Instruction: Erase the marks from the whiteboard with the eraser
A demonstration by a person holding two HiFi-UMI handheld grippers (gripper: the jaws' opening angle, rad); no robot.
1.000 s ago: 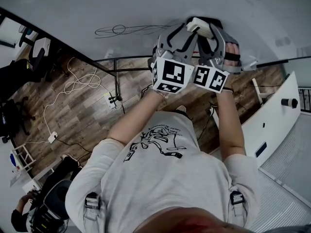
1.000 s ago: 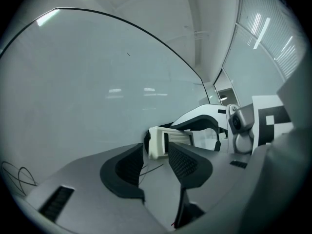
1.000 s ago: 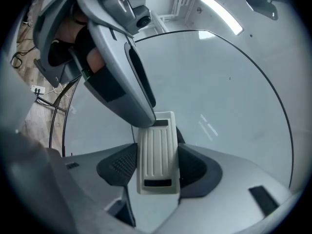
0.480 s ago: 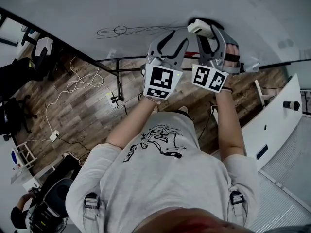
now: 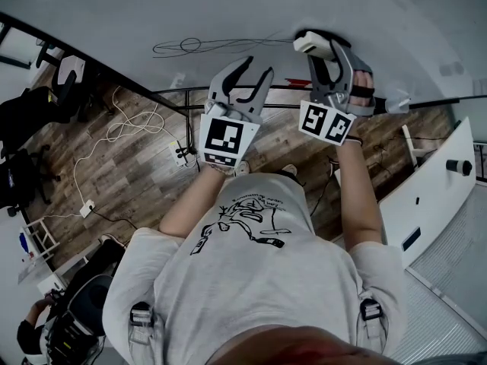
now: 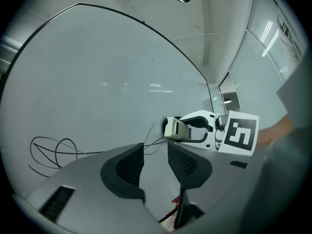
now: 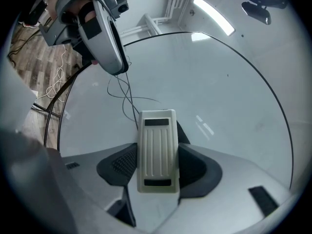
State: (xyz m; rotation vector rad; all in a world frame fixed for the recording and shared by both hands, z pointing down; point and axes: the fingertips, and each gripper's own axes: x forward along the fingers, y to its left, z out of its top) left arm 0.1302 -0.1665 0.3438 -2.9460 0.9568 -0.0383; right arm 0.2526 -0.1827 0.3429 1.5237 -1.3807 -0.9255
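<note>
Setting: office room with wood-plank floor [image 5: 137, 173], seen steeply from above; a white cable [image 5: 122, 131] loops across the planks below the board.
Whiteboard [image 5: 228, 10]: large, pale and black-framed, filling the far side of the head view.
Marks [image 5: 194, 47]: thin black scribble of loops and long strokes, low on the board near its bottom edge.
Eraser [image 7: 156, 130]: pale ribbed block, held lengthwise, its far end at the board face where the scribble's right-hand strokes run in.
Right gripper [image 5: 318, 42]: raised to the board, both dark pads clamped on the eraser's long sides.
Left gripper [image 6: 155, 151]: held lower and to the left of the right one, short of the board; jaws slightly parted, only bare board showing through the narrow gap.
Person: grey printed T-shirt [image 5: 259, 280], both forearms stretched up toward the board's bottom edge.
Floor's left edge: dark chairs and gear, too small to tell apart.
</note>
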